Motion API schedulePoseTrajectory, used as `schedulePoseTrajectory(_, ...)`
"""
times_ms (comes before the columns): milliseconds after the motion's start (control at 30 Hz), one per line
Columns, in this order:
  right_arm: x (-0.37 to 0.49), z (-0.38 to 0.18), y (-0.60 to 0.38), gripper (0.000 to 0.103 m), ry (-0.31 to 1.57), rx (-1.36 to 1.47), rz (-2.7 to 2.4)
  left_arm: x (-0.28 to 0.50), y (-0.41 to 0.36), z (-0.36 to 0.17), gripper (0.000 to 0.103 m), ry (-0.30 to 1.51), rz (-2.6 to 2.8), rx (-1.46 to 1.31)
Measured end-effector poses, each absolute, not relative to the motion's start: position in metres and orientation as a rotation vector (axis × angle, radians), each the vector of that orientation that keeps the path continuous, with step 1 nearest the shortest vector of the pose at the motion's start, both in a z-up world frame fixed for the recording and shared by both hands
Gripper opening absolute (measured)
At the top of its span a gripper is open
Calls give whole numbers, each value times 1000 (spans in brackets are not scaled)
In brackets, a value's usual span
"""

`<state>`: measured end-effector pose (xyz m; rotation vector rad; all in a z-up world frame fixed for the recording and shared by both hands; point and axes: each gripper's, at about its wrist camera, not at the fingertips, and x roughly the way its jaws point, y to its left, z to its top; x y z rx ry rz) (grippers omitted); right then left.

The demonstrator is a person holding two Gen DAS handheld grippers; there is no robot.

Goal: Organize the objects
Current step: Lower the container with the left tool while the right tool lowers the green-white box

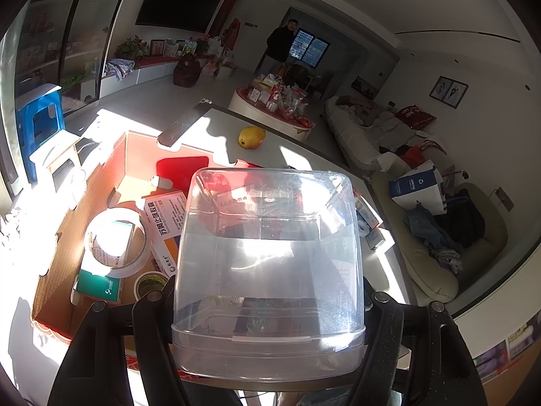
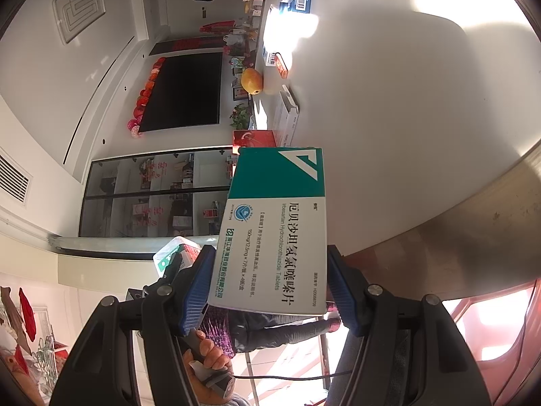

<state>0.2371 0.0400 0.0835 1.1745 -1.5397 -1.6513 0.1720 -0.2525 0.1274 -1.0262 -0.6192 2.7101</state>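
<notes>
Left gripper [image 1: 268,308]: your fingers clamp clear plastic container [image 1: 267,270], held above cardboard box [image 1: 98,182] beside table [image 1: 219,128]. Right gripper [image 2: 267,284]: fingers pinch medicine box [image 2: 274,233], likely for packing.

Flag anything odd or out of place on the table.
A yellow-orange pear-like fruit sits alone on the white tabletop, away from the medicine boxes and tape rolls gathered in the open red cardboard box. Nothing looks spilled or damaged.

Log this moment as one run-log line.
left gripper: shut on clear plastic container | right gripper: shut on green-and-white medicine box | red cardboard box: holds tape rolls, boxes
</notes>
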Motion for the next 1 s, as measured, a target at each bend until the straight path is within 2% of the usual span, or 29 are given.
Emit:
schedulePoseTrajectory(267,229,91,26,64,-1479,1187,-1647,171,-271,117,76,-614,2745,-1081)
schedulePoseTrajectory(700,154,168,-105,64,-1121,1161,-1567,151,-284,99,76,-592,2760,-1124)
schedulePoseTrajectory(1000,116,168,-162,67,-1001,1252,-1589,124,-290,73,77,-620,2713,-1214)
